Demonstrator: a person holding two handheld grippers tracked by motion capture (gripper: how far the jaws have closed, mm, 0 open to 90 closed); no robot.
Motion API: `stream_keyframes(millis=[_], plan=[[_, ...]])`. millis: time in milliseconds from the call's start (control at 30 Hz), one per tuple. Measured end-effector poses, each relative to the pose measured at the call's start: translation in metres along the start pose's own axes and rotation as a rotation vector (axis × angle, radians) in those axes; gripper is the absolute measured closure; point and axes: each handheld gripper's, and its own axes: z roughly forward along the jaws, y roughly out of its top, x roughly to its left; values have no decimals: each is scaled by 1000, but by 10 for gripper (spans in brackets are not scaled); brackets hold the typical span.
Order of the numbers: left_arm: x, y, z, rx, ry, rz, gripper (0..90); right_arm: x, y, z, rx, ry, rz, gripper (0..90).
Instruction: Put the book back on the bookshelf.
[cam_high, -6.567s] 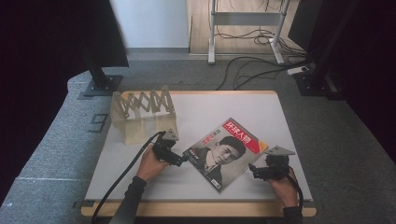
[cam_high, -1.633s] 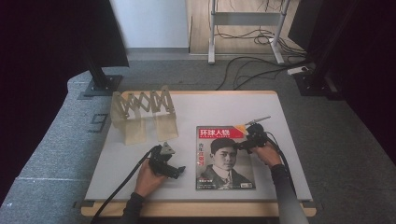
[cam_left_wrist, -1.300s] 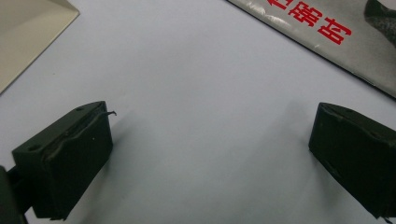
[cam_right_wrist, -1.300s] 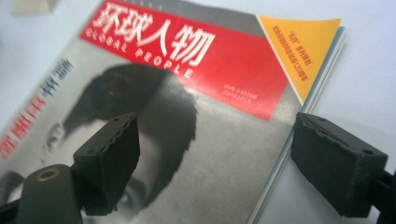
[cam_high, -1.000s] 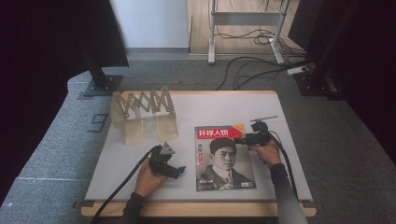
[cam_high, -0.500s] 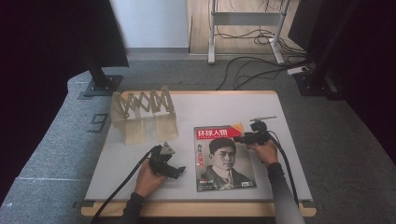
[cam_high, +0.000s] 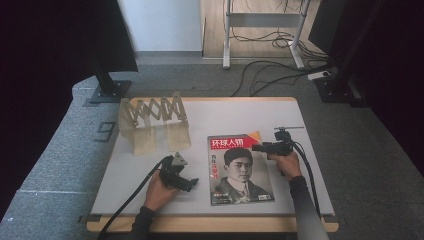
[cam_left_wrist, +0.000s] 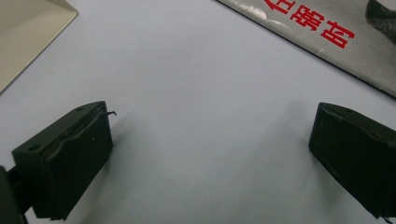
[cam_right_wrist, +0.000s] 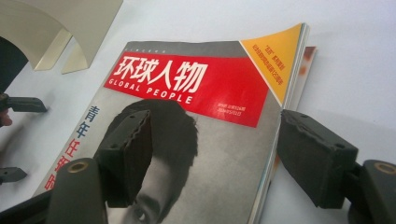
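A magazine (cam_high: 240, 169) with a red title band and a portrait on its cover is seen lying flat on the white desk (cam_high: 220, 116), towards the right half of it, squared with the near edge. The right tongs (cam_high: 256, 147) are held level at the magazine's upper right edge, pointed across the cover. In the right gripper view the jaws are seen spread apart, one hovering over the portrait and the other standing outside the page edges, so that the right edge of the magazine (cam_right_wrist: 196, 121) lies between them; the pads are not pressed on it, and nothing is grasped. These jaws have just been closing a little, with the magazine's edge between them. The left tongs (cam_high: 192, 183) are rested low on the desk just left of the magazine's lower left part, held by the left hand (cam_high: 160, 190). In the left gripper view the jaws are seen wide apart over bare desk (cam_left_wrist: 201, 107), released and empty, with a strip of the magazine (cam_left_wrist: 322, 32) visible beyond them. A folding wooden rack (cam_high: 152, 120) is stood at the far left of the desk, well apart from the magazine.
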Motion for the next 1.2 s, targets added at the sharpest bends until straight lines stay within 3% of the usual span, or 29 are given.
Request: stream_keyframes(millis=[467, 600, 833, 1000, 1167, 1200], plan=[[0, 0, 0, 0, -1, 1, 0, 9, 5, 8, 1, -19, -48, 297], [0, 0, 0, 1, 0, 1, 0, 17, 6, 5, 9, -32, -96, 295], [0, 0, 0, 0, 0, 0, 0, 20, 7, 3, -1, -11, -111, 306], [0, 0, 0, 0, 0, 0, 0, 26, 9, 1, -2, -23, -148, 401], [0, 0, 0, 0, 0, 0, 0, 30, 9, 0, -14, -52, -194, 542], [0, 0, 0, 0, 0, 0, 0, 33, 9, -1, -24, -66, -215, 605]])
